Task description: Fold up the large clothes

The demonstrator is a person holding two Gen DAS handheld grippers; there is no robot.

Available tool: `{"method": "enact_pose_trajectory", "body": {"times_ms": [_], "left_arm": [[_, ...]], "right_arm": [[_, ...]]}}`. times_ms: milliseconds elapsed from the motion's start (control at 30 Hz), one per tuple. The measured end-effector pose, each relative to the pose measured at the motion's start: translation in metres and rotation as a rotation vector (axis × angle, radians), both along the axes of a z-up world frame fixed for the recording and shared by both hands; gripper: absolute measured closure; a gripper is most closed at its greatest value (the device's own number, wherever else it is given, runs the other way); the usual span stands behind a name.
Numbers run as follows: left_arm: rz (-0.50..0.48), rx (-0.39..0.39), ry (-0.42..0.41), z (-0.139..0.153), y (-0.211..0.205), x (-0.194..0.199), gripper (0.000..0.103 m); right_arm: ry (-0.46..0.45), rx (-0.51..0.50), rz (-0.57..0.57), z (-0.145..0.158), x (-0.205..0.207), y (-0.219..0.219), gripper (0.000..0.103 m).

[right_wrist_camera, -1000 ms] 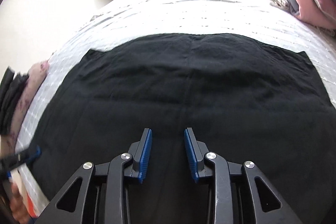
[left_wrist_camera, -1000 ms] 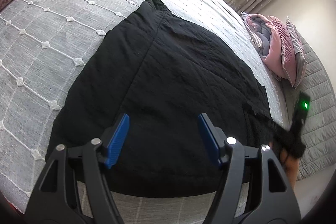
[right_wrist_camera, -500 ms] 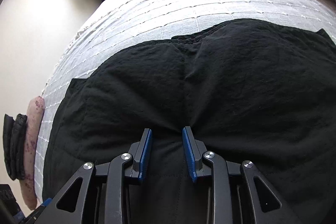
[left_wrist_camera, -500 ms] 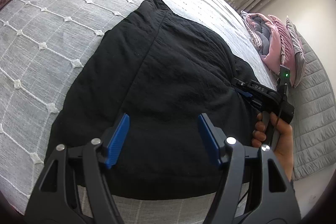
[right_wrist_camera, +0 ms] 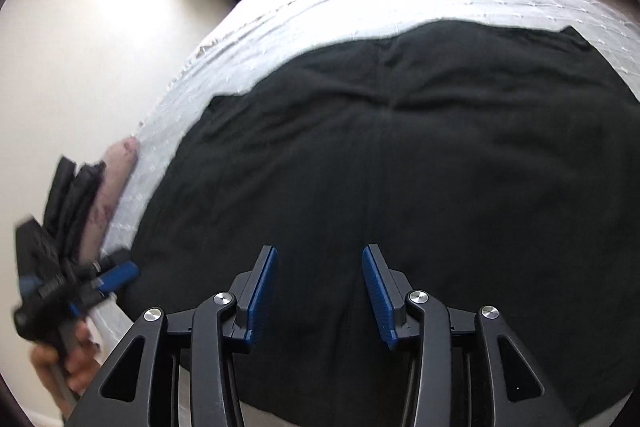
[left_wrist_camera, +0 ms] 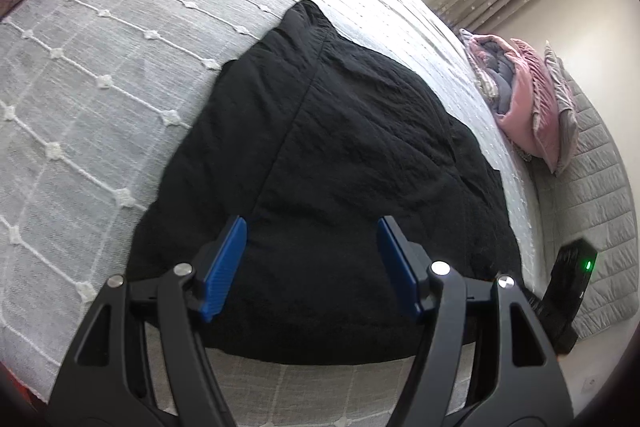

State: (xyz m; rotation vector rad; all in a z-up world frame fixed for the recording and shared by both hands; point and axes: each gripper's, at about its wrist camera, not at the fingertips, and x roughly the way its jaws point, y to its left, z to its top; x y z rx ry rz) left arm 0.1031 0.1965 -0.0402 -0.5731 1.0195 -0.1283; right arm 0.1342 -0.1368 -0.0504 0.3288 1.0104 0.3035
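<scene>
Parted right gripper [right_wrist_camera: 318, 291] over black garment [right_wrist_camera: 420, 163]

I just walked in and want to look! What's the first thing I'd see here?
A big black garment lies spread across the middle of the grey-white bedspread. Close up, both the left gripper and the right gripper hang open over its near edge. Pink and grey bedding is piled at the bed's far side.
</scene>
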Motion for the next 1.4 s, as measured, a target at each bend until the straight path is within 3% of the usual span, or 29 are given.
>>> {"method": "enact_pose_trajectory", "body": {"times_ms": [100,267,400,500,667,767,833,933,1267,1400], "left_arm": [[0.010,-0.003,-0.001,0.000,0.005,-0.004,0.035],[0.024,0.006,-0.013,0.002,0.021,-0.017,0.035],[0.072,-0.038,-0.018,0.007,0.043,-0.035,0.035],[0.088,-0.105,-0.015,-0.003,0.056,-0.061,0.034],[0.072,-0.196,0.040,-0.026,0.051,-0.072,0.034],[0.061,-0.226,0.060,-0.037,0.038,-0.068,0.034],[0.079,-0.274,0.086,-0.049,0.029,-0.061,0.034],[0.113,-0.316,0.104,-0.060,0.017,-0.049,0.034],[0.256,-0.306,0.026,-0.058,-0.001,-0.024,0.032],[0.279,-0.271,-0.042,-0.052,0.001,-0.027,0.062]], "right_arm": [[-0.008,-0.012,-0.011,-0.019,-0.001,0.001,0.058],[-0.049,-0.065,-0.014,-0.024,-0.003,0.008,0.058],[-0.046,0.004,-0.008,-0.015,-0.008,-0.004,0.057],[-0.064,0.034,0.002,0.008,-0.029,-0.019,0.041],[-0.166,-0.175,0.050,0.027,-0.061,-0.023,0.040],[-0.166,-0.179,0.028,0.023,-0.070,-0.039,0.049],[-0.148,-0.157,0.031,0.017,-0.073,-0.047,0.070],[-0.148,-0.166,0.049,0.014,-0.073,-0.043,0.080],[-0.183,-0.245,0.133,0.003,-0.070,-0.005,0.089],[-0.180,-0.254,0.133,-0.004,-0.067,0.000,0.090]]}}
